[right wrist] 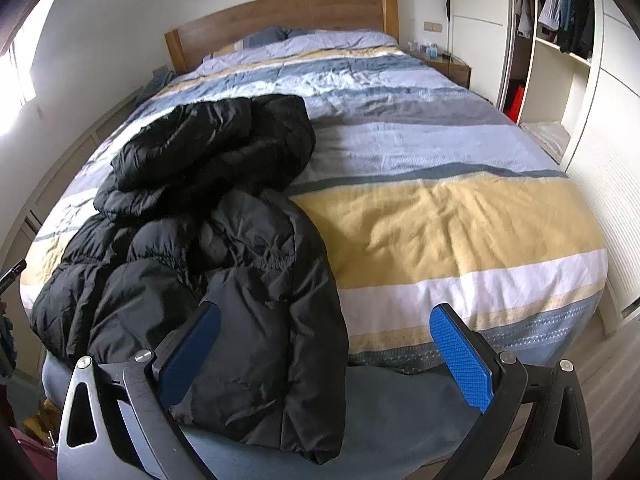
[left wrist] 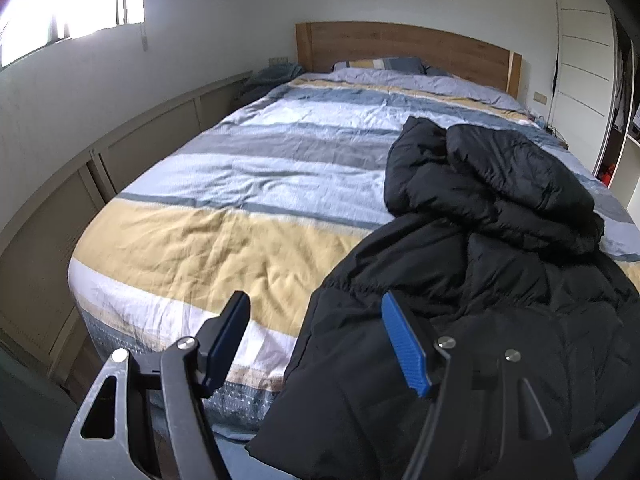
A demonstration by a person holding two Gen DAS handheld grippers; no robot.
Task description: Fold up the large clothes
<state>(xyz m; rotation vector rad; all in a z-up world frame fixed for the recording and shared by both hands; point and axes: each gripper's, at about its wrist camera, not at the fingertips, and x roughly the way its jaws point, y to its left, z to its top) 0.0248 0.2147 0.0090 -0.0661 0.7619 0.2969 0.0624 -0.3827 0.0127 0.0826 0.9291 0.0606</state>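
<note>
A black puffer jacket lies crumpled near the foot of a bed with a striped duvet; its lower part hangs over the foot edge. My left gripper is open above the jacket's left edge, nothing between its blue pads. In the right wrist view the same jacket covers the bed's left half, over the duvet. My right gripper hangs open over the jacket's hanging right hem, its pads apart and touching nothing.
A wooden headboard and pillows stand at the far end. Low cabinets run along the bed's left side. An open wardrobe with hanging clothes and a nightstand are on the right. Bags sit on the floor.
</note>
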